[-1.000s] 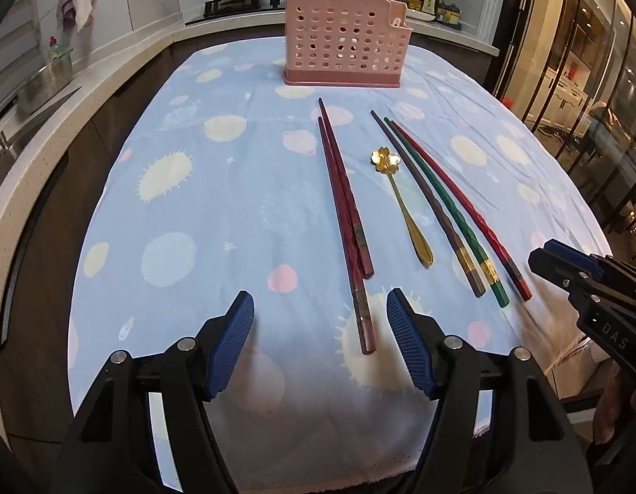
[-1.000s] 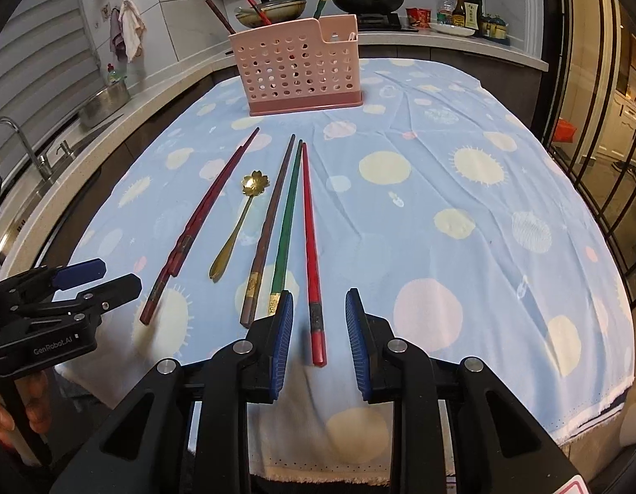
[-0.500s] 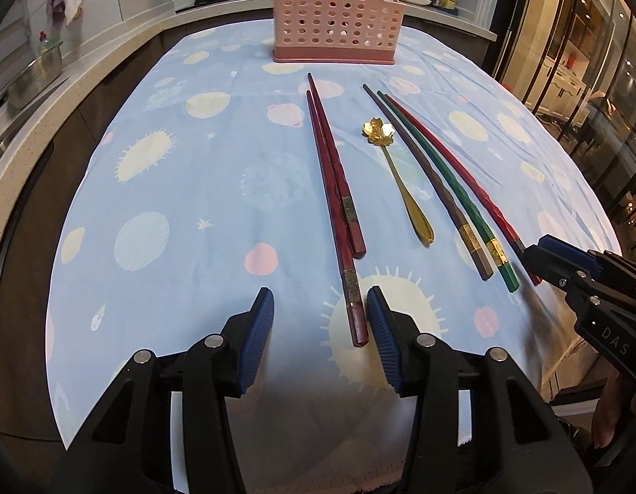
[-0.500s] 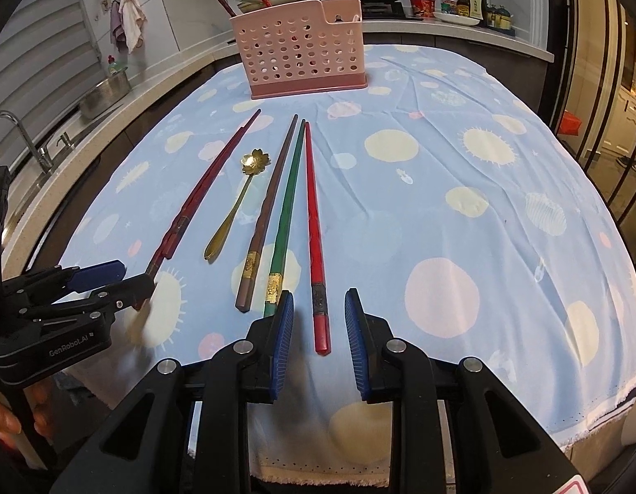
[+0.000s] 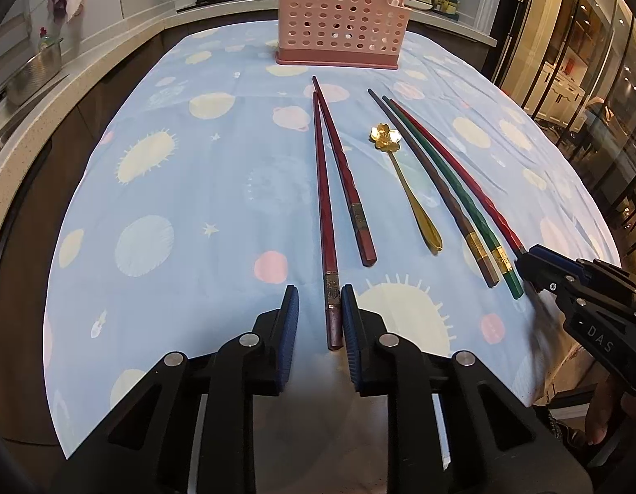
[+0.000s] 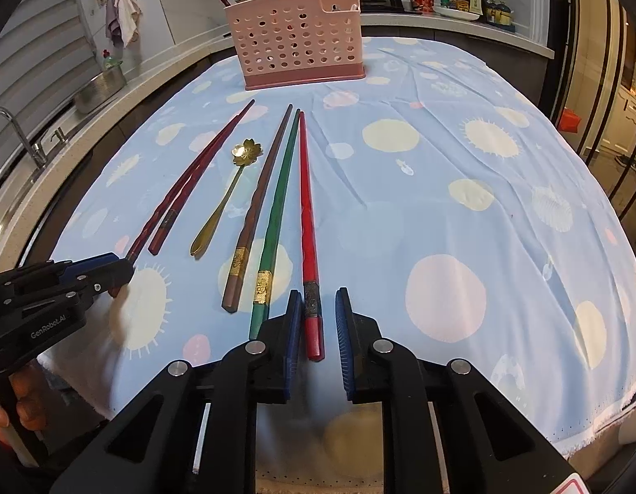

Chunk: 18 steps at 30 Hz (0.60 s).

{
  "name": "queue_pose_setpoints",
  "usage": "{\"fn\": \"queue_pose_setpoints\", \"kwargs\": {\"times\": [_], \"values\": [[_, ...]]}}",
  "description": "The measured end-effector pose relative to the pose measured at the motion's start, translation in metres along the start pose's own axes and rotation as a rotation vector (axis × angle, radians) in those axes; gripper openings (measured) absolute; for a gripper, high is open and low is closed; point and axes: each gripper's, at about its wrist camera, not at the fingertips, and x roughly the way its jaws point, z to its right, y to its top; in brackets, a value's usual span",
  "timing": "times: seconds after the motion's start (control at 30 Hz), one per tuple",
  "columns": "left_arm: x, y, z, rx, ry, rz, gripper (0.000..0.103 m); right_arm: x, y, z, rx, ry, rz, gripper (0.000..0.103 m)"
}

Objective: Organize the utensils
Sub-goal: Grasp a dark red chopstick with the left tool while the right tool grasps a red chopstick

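Chopstick between closing left tongs

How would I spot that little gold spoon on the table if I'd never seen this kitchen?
Start at the pink basket at the far end of the blue tablecloth. In the row of chopsticks before it lies the gold spoon: the only metal piece, shorter than the rest, with a flower-shaped bowl.

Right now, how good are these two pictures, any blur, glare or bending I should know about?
Left wrist view: strong fisheye bending at the tablecloth edges; motion smear below the right tongs; warm glare on the glass doors. Right wrist view: the same curvature; the utensils are sharp; a bright glint on the gold spoon bowl; dark corners.
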Motion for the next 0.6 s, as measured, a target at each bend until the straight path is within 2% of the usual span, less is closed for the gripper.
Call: {"fn": "queue_pose_setpoints", "kwargs": {"times": [0.1,0.23,0.6], "values": [[0.000,0.000,-0.001,-0.001,-0.009,0.000,0.013,0.001,0.000,0.001,0.002,-0.001,0.001,0.008],[-0.001,0.000,-0.003,-0.006,-0.024,-0.003,0.007,0.001,0.001,0.002,0.000,-0.001,0.001,0.008],[-0.011,0.003,-0.008,-0.031,-0.057,0.001,0.007,-0.013,0.008,0.006,0.010,0.007,0.034,0.007]]}}
